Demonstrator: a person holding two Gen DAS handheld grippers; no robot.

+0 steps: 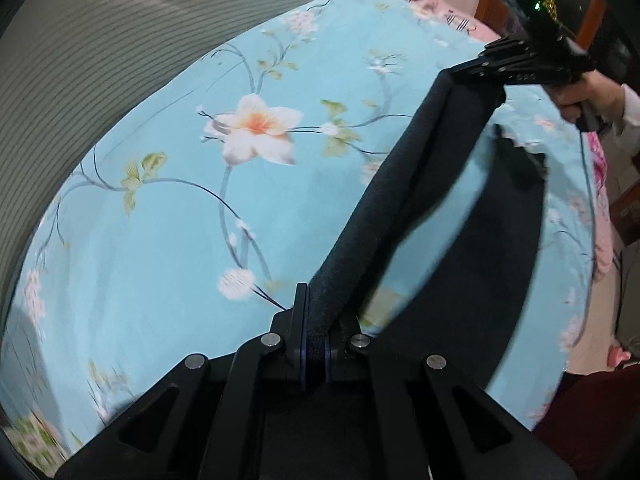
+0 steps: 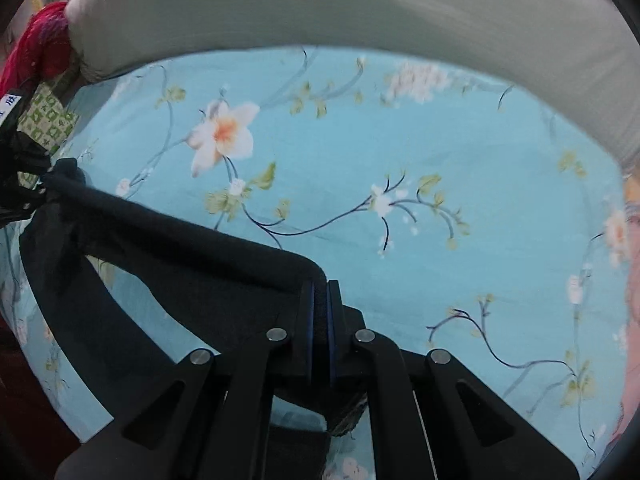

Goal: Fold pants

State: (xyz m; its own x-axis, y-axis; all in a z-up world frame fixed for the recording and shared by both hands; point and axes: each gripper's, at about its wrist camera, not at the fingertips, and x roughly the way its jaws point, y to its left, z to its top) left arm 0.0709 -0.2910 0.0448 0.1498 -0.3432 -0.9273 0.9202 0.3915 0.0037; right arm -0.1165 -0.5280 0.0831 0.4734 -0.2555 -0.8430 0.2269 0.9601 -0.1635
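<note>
Left tongs (image 1: 316, 344) clamped on black pants (image 1: 400, 200) edge; right tongs (image 2: 320, 320) likewise pinch the other end. Fabric stretched taut btwn them, lifted above the bed w/ blue floral sheet (image 1: 168, 240), rest hanging down. Beyond: grey ribbed cover (image 2: 360, 8) at far edge.

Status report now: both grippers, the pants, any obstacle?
Left gripper and right gripper both shut on pants. Pants stretched between them above floral bedsheet. No obstacle visible.
</note>
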